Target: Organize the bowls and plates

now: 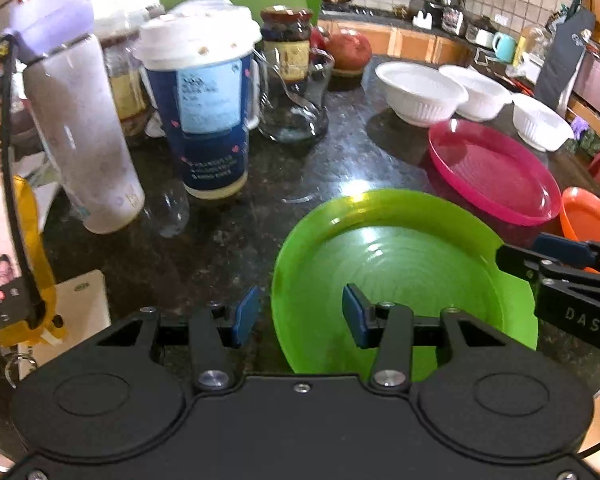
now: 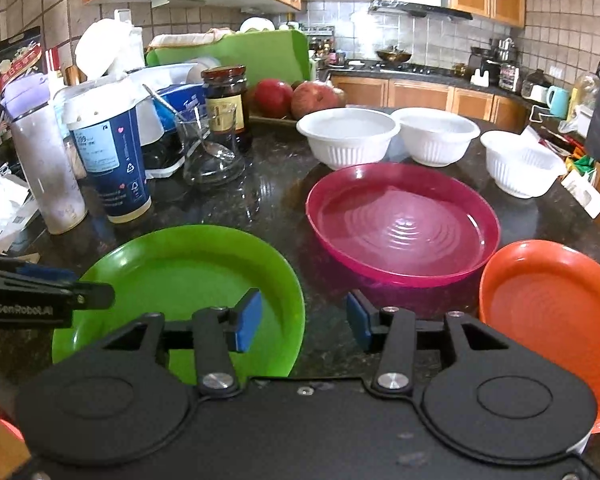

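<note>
A green plate point(image 1: 400, 272) point(image 2: 180, 276) lies on the dark counter point(image 1: 228, 240) right in front of me. My left gripper point(image 1: 300, 314) stands open astride its left rim, one pad outside and one over the plate, neither touching. At the opposite rim my right gripper point(image 2: 303, 320) is open too, with the rim between its pads. Each gripper shows in the other's view: the right one point(image 1: 516, 260) and the left one point(image 2: 76, 288). Behind lie a pink plate point(image 2: 404, 224) point(image 1: 496, 172), an orange plate point(image 2: 552, 312) point(image 1: 588, 216) and three white bowls point(image 2: 348, 136) point(image 2: 436, 132) point(image 2: 520, 164).
To the left stand a blue paper cup point(image 1: 208, 112), a frosted tumbler point(image 1: 80, 140), a glass jug point(image 1: 296, 96) with a spoon, and a dark jar point(image 2: 226, 96). Apples point(image 2: 312, 98) and a green cutting board point(image 2: 236, 54) sit at the back.
</note>
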Demonstrator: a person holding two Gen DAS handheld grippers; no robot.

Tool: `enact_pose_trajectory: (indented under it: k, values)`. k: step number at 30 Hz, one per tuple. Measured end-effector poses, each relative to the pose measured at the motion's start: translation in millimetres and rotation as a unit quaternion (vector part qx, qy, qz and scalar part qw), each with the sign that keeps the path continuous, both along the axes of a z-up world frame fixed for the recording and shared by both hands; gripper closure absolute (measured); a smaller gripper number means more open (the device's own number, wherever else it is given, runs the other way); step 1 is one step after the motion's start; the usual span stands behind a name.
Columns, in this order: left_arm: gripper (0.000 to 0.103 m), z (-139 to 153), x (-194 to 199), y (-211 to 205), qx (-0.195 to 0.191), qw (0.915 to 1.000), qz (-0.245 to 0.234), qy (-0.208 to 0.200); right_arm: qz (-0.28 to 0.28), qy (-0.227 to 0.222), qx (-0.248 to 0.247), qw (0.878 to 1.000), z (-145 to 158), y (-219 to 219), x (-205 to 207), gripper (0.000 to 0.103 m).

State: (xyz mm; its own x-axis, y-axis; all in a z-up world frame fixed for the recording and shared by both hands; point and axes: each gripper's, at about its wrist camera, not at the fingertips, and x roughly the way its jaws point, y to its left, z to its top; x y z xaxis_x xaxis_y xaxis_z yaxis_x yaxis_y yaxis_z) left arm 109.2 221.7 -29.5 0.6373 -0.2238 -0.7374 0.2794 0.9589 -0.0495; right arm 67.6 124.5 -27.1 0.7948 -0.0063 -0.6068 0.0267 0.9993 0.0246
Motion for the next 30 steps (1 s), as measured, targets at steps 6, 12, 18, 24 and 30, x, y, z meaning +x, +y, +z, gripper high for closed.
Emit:
enact_pose_trajectory:
  k: [6, 12, 18, 24, 30]
  values:
    - [0.049, 12, -12, 4, -0.002, 0.9992, 0.005, -0.04, -0.005, -0.001, 0.0, 1.0, 2, -2, -6, 0.054]
    - [0.049, 20, -20, -5, 0.006, 0.9976, 0.003, -0.069, -0.006, -0.008, 0.011, 1.0, 8, -7, -16, 0.054]
    - [0.049, 19, -18, -13, 0.011, 0.9982, 0.032, -0.049, 0.011, -0.018, 0.014, 1.0, 13, -11, -21, 0.054]
    - [0.054, 24, -24, -28, 0.006, 0.9985, 0.017, -0.051, 0.001, -0.031, 0.018, 0.999, 20, -28, -35, 0.054]
    - [0.056, 32, -30, -72, 0.002, 0.9987, -0.007, -0.051, -0.018, -0.044, 0.019, 0.999, 30, -72, -55, 0.054]
